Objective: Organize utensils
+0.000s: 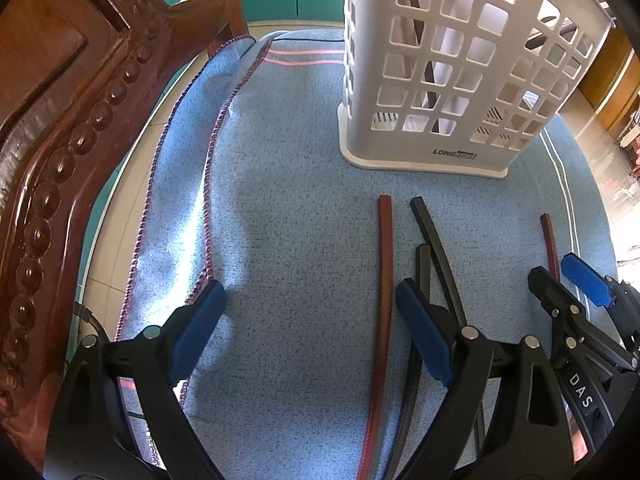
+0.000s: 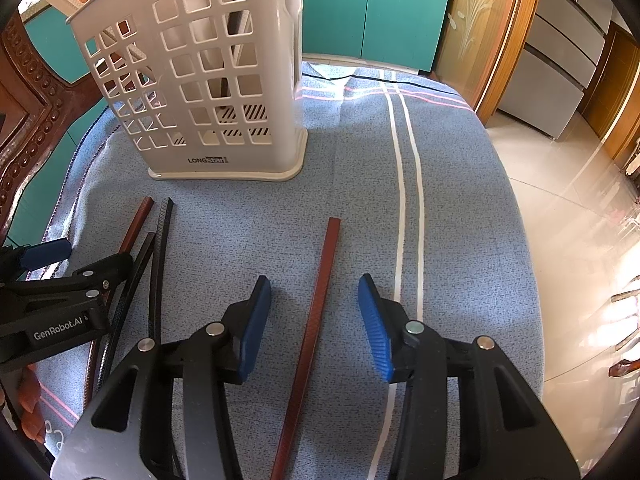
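A white slotted utensil holder (image 1: 448, 80) stands on a blue cloth (image 1: 288, 208); it also shows in the right wrist view (image 2: 208, 80), with dark chopsticks inside. A red chopstick (image 1: 382, 280) and two black chopsticks (image 1: 434, 236) lie on the cloth. My left gripper (image 1: 308, 320) is open, low over the cloth, left of the red chopstick. In the right wrist view my right gripper (image 2: 314, 316) is open, straddling another red chopstick (image 2: 316, 312). The red chopstick (image 2: 136, 224) and black chopsticks (image 2: 160, 256) lie to its left.
A carved wooden chair back (image 1: 60, 140) stands at the left. The cloth has white stripes (image 2: 408, 184) at the right, beyond which is a shiny tiled floor (image 2: 580, 220). Teal cabinets (image 2: 372, 8) are behind.
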Motion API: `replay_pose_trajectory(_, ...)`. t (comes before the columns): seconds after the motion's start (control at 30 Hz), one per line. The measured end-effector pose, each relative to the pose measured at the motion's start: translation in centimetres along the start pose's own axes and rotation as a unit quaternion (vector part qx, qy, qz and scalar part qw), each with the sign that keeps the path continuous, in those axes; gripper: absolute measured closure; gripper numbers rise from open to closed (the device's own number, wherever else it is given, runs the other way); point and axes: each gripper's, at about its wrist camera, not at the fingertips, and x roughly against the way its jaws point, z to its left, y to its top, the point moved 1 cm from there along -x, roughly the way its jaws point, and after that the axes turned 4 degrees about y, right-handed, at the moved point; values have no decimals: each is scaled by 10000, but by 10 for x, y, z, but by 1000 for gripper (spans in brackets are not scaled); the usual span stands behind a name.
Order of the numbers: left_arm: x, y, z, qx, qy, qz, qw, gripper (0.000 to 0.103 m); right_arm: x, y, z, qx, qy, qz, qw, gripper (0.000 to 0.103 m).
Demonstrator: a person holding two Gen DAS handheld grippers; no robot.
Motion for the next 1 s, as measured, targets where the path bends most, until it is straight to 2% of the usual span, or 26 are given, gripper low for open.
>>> replay_pose_trajectory(0.2, 2, -10, -10, 5, 82, -55, 10000, 15, 0, 0, 0, 1, -12, -5, 10000, 57)
replay_pose_trajectory(0.43, 3, -11, -11, -16, 127, -86, 9999, 15, -1, -1, 1, 0, -62, -25, 10000, 53)
replay_pose_trajectory(1.0, 10, -13, -16, -38, 181, -139, 9997, 15, -2, -1, 1, 21, -80, -46, 10000, 53)
